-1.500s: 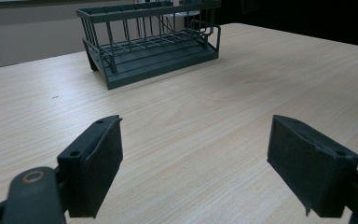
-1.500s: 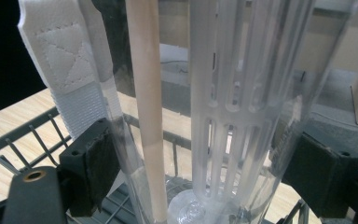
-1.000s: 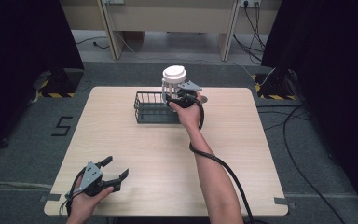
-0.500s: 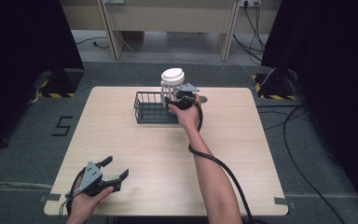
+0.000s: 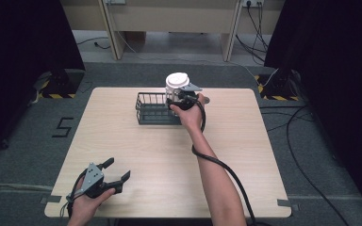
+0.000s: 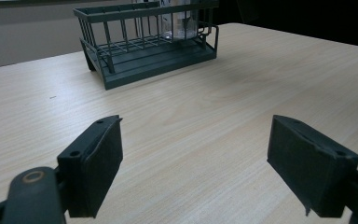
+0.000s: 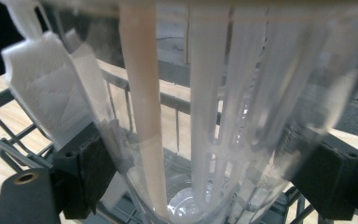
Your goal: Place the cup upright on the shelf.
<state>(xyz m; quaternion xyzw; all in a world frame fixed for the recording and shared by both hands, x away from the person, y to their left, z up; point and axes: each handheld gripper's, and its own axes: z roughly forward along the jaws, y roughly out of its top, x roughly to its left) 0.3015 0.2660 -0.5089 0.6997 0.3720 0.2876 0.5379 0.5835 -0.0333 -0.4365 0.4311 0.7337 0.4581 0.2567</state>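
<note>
Right gripper (image 5: 183, 96) clamped on clear plastic cup with white lid (image 5: 176, 87), long axis upright, at dark wire basket's (image 5: 152, 109) 3 o'clock end. Left gripper (image 5: 111, 176) spread open, empty, at table's 7 o'clock.

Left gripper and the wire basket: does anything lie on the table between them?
No. In the left gripper view, bare wooden table runs from the open left gripper to the wire basket.
</note>
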